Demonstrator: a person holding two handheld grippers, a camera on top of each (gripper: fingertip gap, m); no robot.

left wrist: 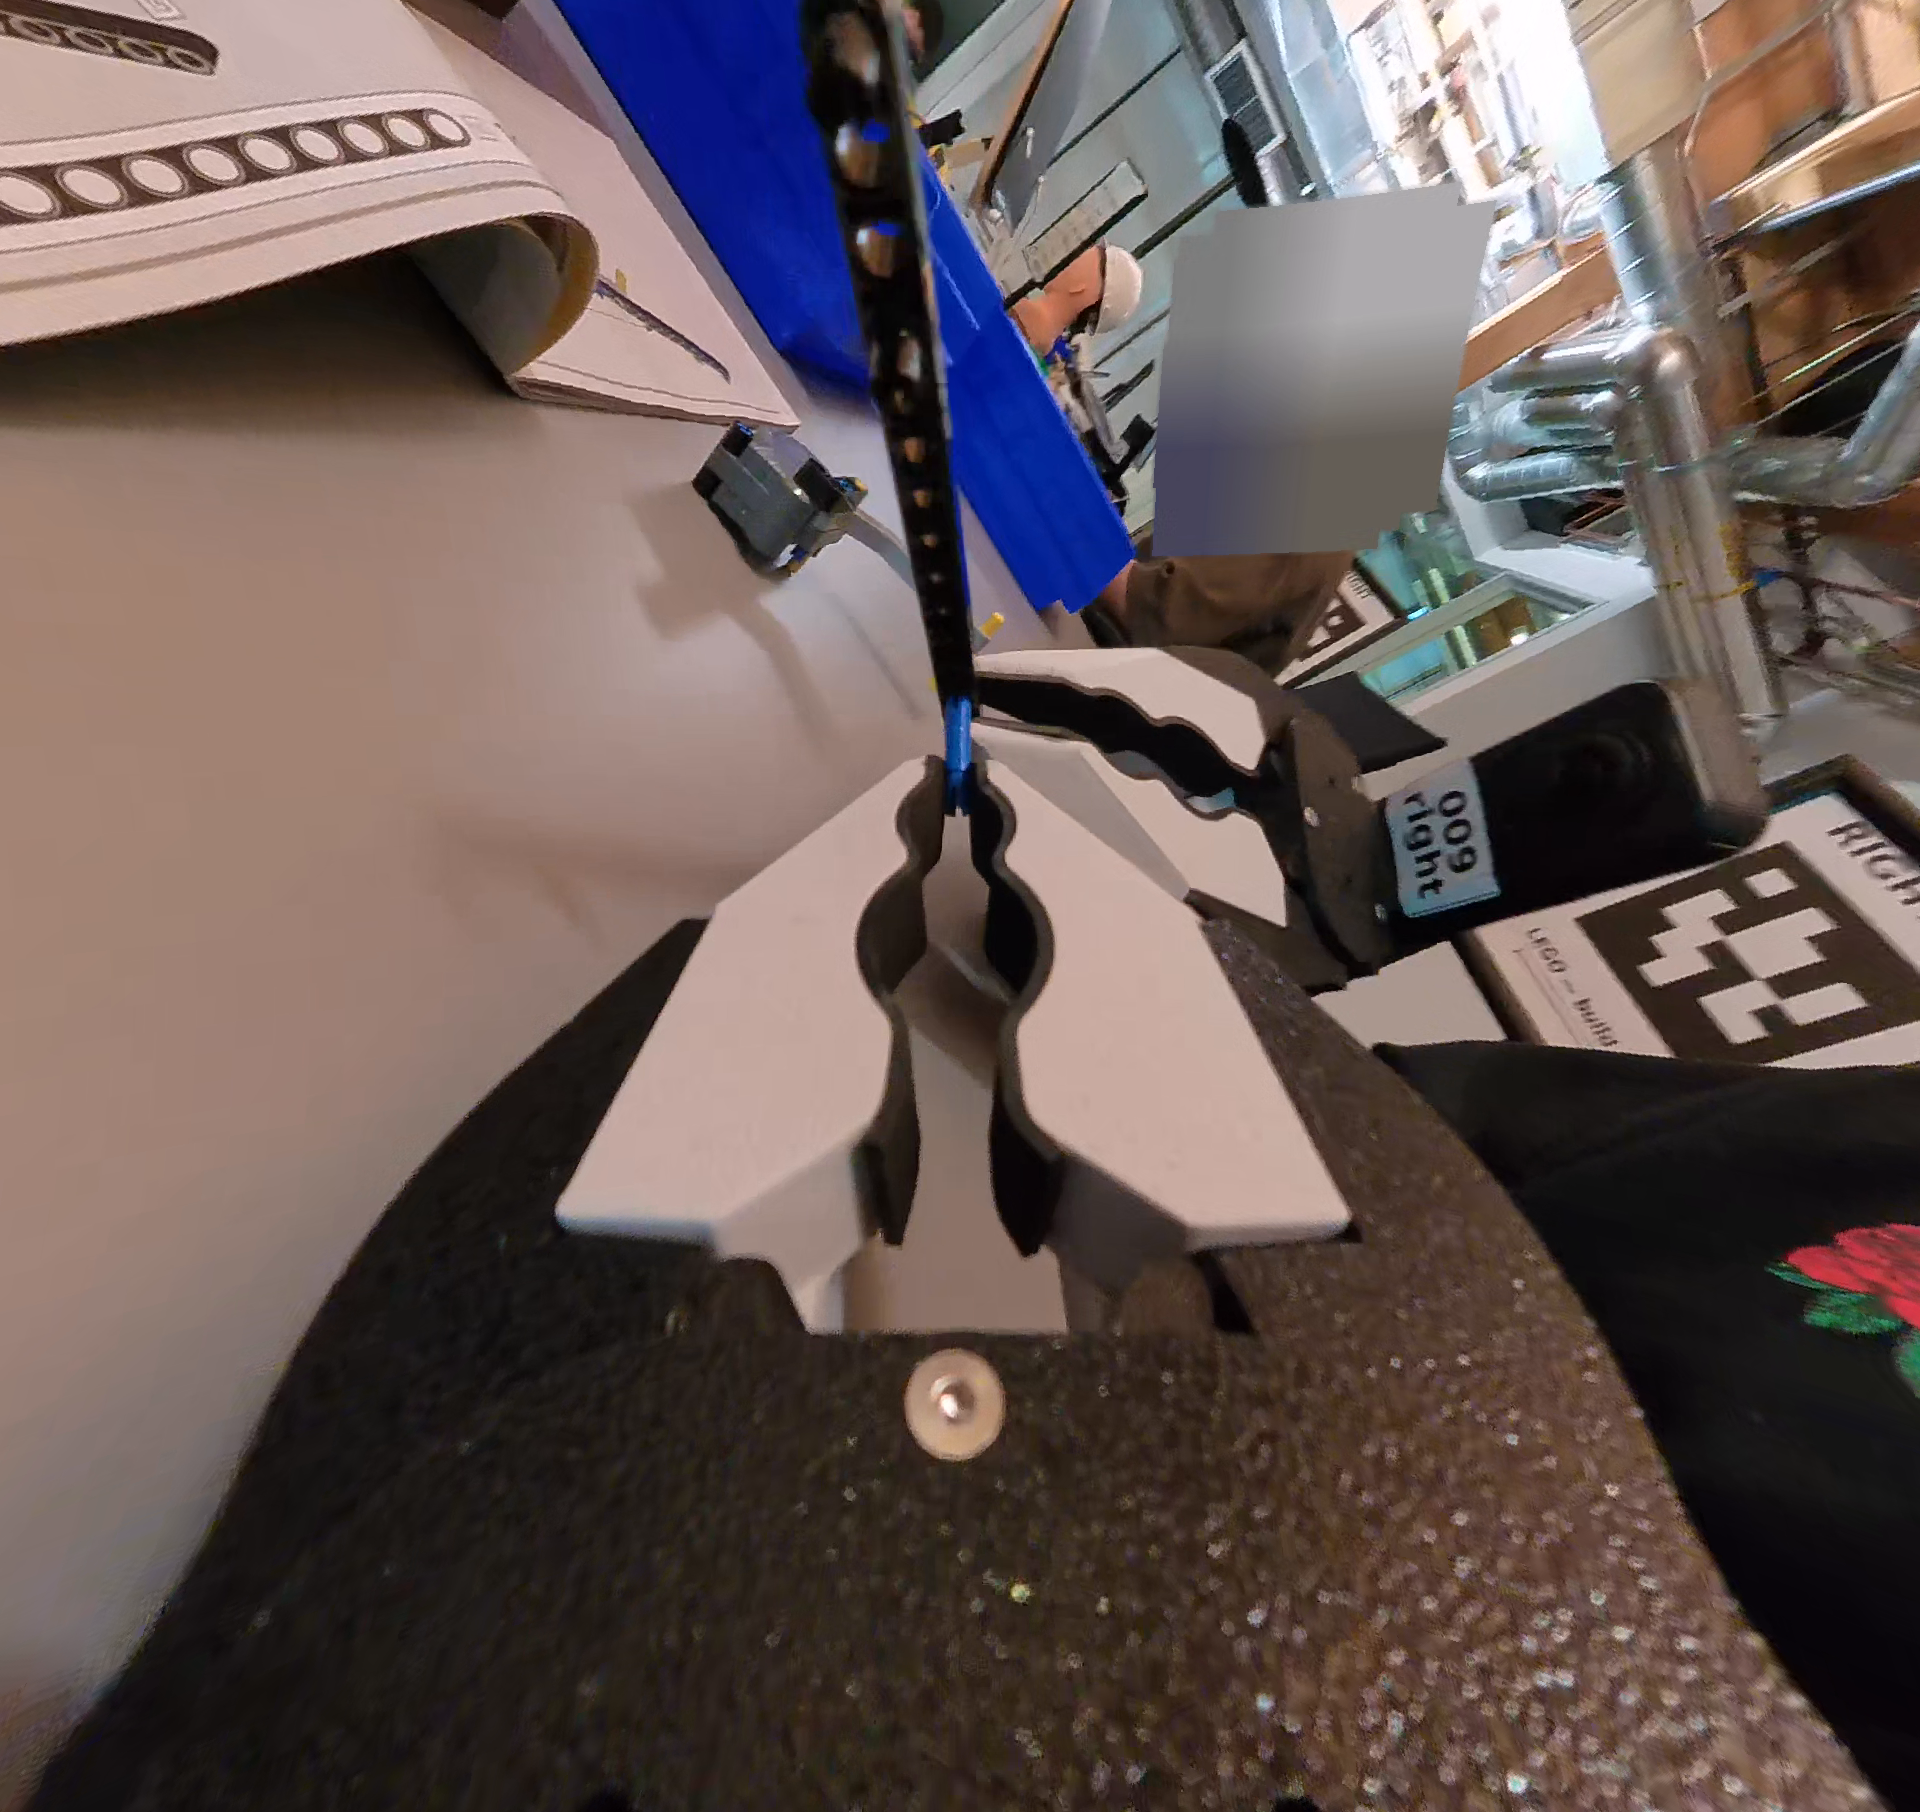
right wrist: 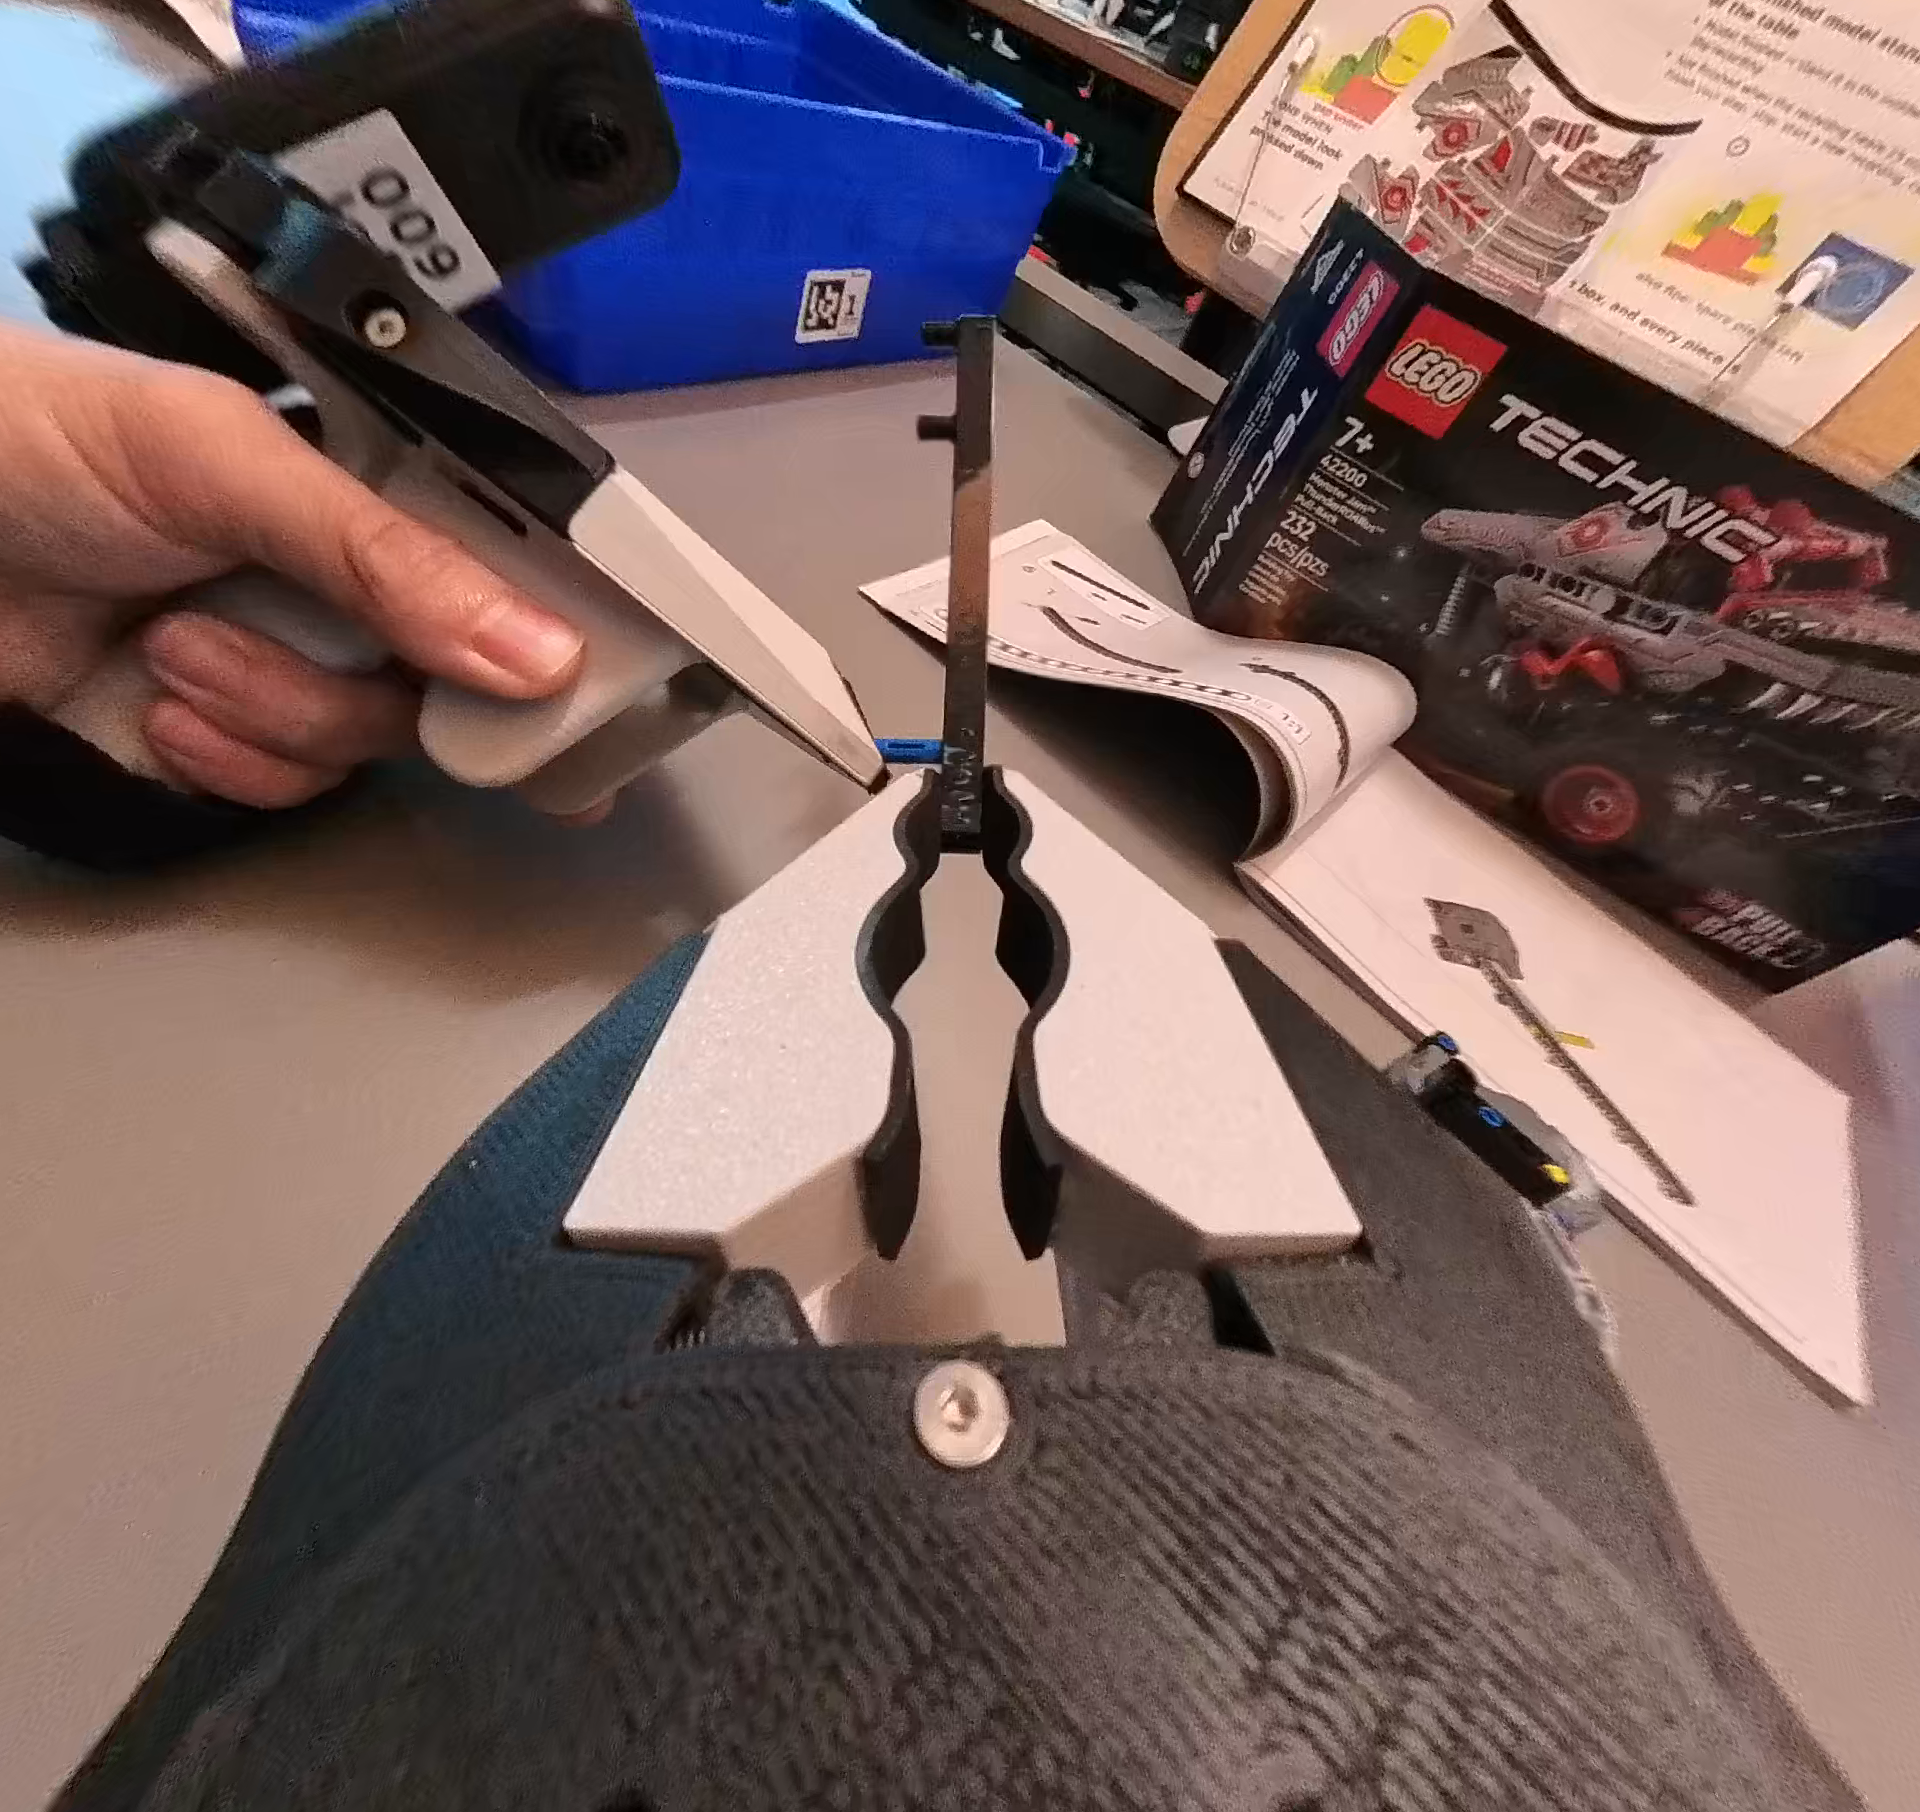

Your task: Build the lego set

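My right gripper [right wrist: 962, 794] is shut on the lower end of a long black holed beam [right wrist: 968, 536] and holds it upright above the grey table [right wrist: 312, 983]. Two black pins stick out near its top. My left gripper [left wrist: 960, 794] is shut on a small blue pin [left wrist: 958, 754], whose tip meets the bottom of the beam [left wrist: 883, 235]. In the right wrist view the left gripper [right wrist: 876, 768] comes in from the left with the blue pin [right wrist: 904, 749] against the beam's side. In the left wrist view the right gripper [left wrist: 982, 713] grips the beam from the right.
A small grey and black sub-assembly [left wrist: 774, 505] lies on the table and also shows in the right wrist view [right wrist: 1486, 1118]. An open instruction booklet [right wrist: 1195, 682], the set's box [right wrist: 1558, 567] and a blue bin [right wrist: 779, 183] stand behind. A hand [right wrist: 260, 599] holds the left gripper. Less than 4 cm separates the two grippers' tips.
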